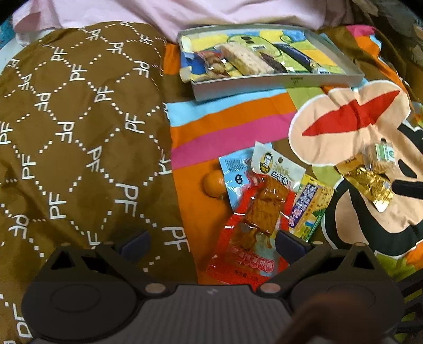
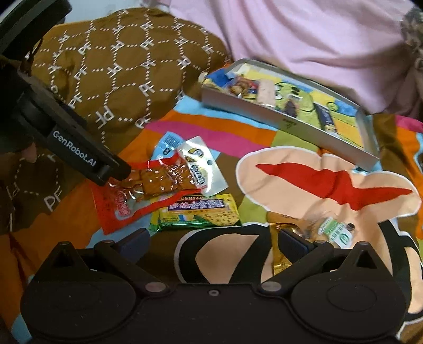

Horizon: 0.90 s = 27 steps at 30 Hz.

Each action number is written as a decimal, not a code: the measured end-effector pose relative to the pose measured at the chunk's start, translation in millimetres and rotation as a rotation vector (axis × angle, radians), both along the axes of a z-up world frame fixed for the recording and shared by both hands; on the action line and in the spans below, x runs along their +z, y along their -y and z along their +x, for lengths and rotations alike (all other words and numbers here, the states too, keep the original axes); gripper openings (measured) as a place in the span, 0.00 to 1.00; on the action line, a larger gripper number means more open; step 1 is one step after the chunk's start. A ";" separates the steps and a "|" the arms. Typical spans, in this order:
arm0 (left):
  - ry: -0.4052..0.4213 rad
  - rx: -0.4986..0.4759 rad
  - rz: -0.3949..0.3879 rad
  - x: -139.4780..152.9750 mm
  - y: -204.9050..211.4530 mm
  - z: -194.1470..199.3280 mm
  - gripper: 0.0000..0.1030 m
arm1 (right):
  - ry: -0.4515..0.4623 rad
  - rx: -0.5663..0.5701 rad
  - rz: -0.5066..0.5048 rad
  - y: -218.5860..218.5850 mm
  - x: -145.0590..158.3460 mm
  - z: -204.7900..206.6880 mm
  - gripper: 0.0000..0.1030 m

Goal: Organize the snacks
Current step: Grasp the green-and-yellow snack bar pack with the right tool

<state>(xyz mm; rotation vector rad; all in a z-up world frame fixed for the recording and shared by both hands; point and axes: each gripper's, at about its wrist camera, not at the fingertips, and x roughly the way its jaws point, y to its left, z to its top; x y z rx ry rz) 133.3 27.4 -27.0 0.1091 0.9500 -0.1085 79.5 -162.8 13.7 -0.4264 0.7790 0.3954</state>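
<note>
A grey tray at the back holds several snack packets. Loose on the bedsheet lie a red tofu packet, a white packet, a blue packet, a green-yellow cracker packet and a small orange. My left gripper is open low over the red packet, which lies by its right finger. My right gripper is open; a gold candy and a clear green-labelled packet lie at its right finger.
A brown pillow with a PF print bulges on the left. Pink cloth lies behind the tray. The striped sheet bears a big cartoon face. A hand holds the left gripper.
</note>
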 end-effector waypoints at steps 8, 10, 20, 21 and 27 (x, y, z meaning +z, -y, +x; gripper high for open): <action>-0.032 -0.044 0.024 -10.8 8.8 8.3 1.00 | -0.021 0.077 -0.015 4.0 -7.6 19.0 0.99; -0.038 -0.055 0.031 -13.4 10.6 9.6 1.00 | -0.026 0.113 -0.008 6.7 -8.4 24.9 0.99; -0.051 -0.136 0.080 -28.9 27.7 16.8 1.00 | -0.076 0.413 -0.037 13.5 -14.6 57.9 0.99; -0.052 -0.147 0.090 -30.4 29.5 17.6 1.00 | -0.092 0.436 -0.036 14.3 -15.5 63.9 0.99; -0.071 -0.184 0.090 -35.6 34.7 20.3 1.00 | -0.190 0.600 -0.082 7.2 -27.7 92.9 0.99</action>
